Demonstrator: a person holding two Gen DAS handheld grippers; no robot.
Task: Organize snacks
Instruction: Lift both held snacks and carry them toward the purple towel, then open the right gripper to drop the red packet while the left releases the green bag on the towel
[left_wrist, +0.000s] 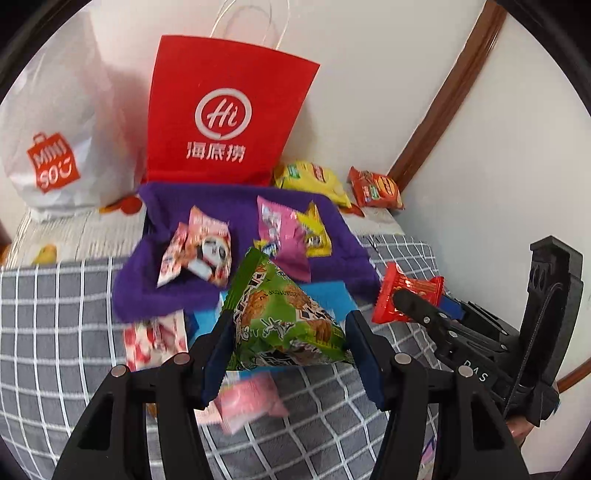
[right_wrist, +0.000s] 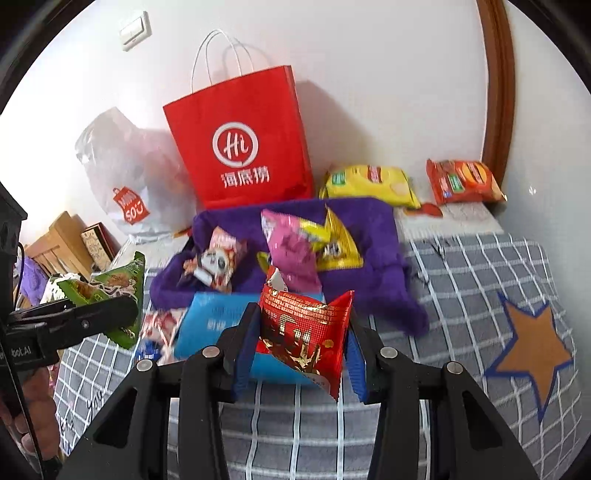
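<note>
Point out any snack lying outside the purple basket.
Several lie loose on the checked bedspread: a red-and-white packet and a pink packet below the purple basket, plus a yellow bag and an orange bag by the wall.

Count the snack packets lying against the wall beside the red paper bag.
2: a yellow foil packet right beside the red paper bag, and an orange-red packet farther right near the wooden trim. Others may hide behind the bag.

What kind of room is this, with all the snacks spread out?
Probably a bedroom at home: the snacks lie on a grey checked bedspread against a white wall with a light switch, and shopping bags, one a red paper bag, stand behind.
</note>
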